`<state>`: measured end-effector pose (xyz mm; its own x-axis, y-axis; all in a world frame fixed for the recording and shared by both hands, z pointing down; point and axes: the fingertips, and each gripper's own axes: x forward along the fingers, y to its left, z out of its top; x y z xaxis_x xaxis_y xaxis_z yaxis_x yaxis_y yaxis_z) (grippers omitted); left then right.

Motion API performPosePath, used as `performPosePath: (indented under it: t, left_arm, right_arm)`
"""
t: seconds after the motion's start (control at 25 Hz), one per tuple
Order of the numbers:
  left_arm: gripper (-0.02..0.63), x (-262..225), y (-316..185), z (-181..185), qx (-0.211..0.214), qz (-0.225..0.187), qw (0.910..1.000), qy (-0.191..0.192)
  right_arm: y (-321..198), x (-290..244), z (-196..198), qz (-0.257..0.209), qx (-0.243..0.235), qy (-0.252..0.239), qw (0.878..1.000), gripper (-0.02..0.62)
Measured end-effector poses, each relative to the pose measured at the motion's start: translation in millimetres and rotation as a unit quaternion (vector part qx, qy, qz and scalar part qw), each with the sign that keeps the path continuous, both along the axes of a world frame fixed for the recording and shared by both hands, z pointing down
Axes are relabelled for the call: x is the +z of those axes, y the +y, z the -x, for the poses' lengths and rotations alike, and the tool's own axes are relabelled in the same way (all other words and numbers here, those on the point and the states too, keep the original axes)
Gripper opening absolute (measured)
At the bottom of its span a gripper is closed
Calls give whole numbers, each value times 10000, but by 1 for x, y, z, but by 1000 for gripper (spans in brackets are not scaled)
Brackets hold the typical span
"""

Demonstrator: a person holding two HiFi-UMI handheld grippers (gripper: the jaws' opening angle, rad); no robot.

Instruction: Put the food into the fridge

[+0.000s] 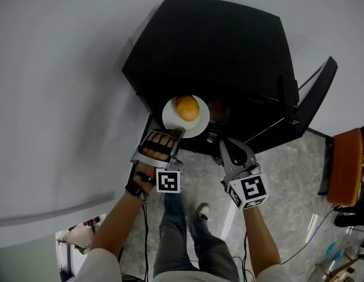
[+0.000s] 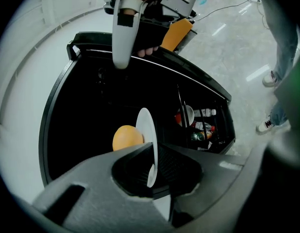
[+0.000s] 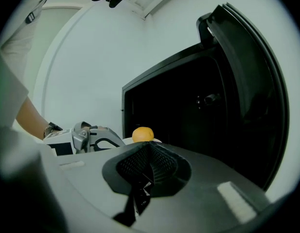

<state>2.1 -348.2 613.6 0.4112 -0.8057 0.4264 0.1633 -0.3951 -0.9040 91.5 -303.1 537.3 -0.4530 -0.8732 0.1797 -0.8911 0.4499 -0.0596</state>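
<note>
Head view: left tool (image 1: 173, 133) extended forward, gripping plate (image 1: 197, 127) rim.

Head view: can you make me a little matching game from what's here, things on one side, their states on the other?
1 orange
2 white plate
3 fridge door
4 right gripper

a swung open
b shut, empty
c lying on the white plate
d clamped at its rim by the left gripper

Pairs: 1-c, 2-d, 3-a, 4-b

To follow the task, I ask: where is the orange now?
Head view, centre: the orange lies on the white plate, which the left gripper holds at the black fridge's open front.
</note>
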Motion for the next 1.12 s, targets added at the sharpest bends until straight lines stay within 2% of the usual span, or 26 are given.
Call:
performPosePath:
  t: [0.12, 0.36, 0.56, 0.8, 1.12]
  left_arm:
    - [17, 9, -7, 2, -25, -88, 9999, 59]
    - [17, 25, -14, -8, 205, -337, 9991, 145]
    - [17, 45, -26, -7, 245, -419, 9988, 100]
    - [17, 69, -28, -6, 152, -355, 9991, 188]
    - [17, 100, -33, -1, 64, -257, 9996, 82]
  right_arm:
    - [-1, 11, 4, 84, 43, -59, 9999, 6]
    - [-10, 31, 3, 85, 132, -138, 9998, 6]
    - [-20, 50, 2, 44, 303, -193, 9993, 6]
    - [-16, 66, 7, 47, 274, -29, 9996, 6]
    - [-20, 77, 4, 120, 406, -164, 9990, 6]
